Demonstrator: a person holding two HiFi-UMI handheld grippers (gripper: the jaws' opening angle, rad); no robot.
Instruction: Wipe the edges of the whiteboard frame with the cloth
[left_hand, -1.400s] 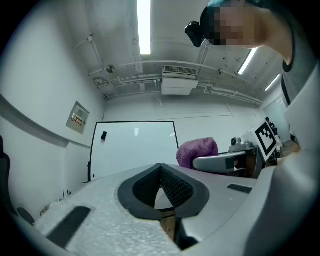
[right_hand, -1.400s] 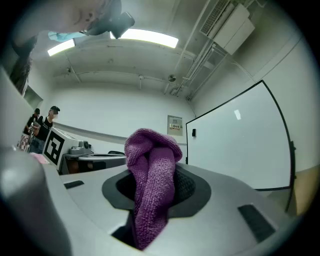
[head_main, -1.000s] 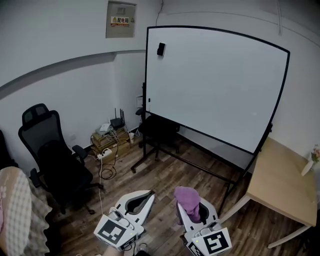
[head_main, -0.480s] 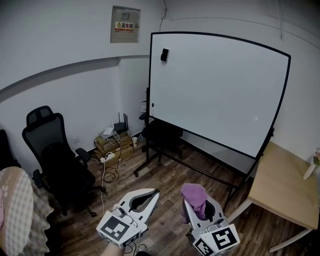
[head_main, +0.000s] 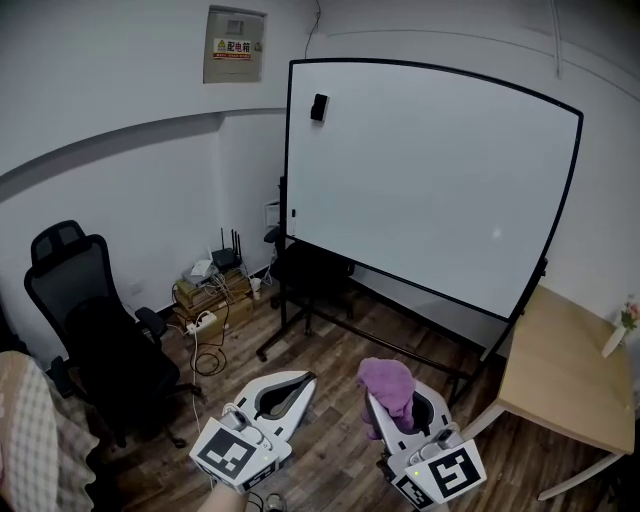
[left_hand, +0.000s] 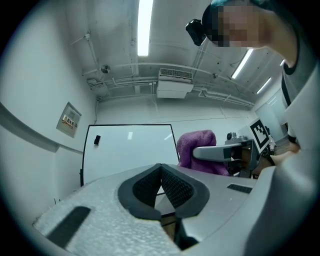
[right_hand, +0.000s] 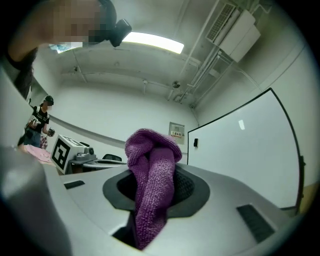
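Observation:
A large whiteboard (head_main: 430, 170) in a black frame (head_main: 287, 150) stands on a wheeled black stand across the room, well away from both grippers; it also shows in the left gripper view as the whiteboard (left_hand: 130, 150) and at the right of the right gripper view as the whiteboard (right_hand: 250, 155). My right gripper (head_main: 398, 400) is shut on a purple cloth (head_main: 386, 390), which bulges out above the jaws as the purple cloth (right_hand: 152, 175). My left gripper (head_main: 300, 382) is shut with nothing in it, its pads (left_hand: 161, 185) meeting.
A black eraser (head_main: 319, 107) clings near the board's upper left corner. A black office chair (head_main: 95, 340) stands at the left, with boxes, a router and cables (head_main: 212, 290) on the wood floor by the wall. A light wooden table (head_main: 565, 370) is at the right.
The head view has shifted slightly; the whiteboard sits a little more to the left in view. Both grippers stay low in front, the right still holding the cloth.

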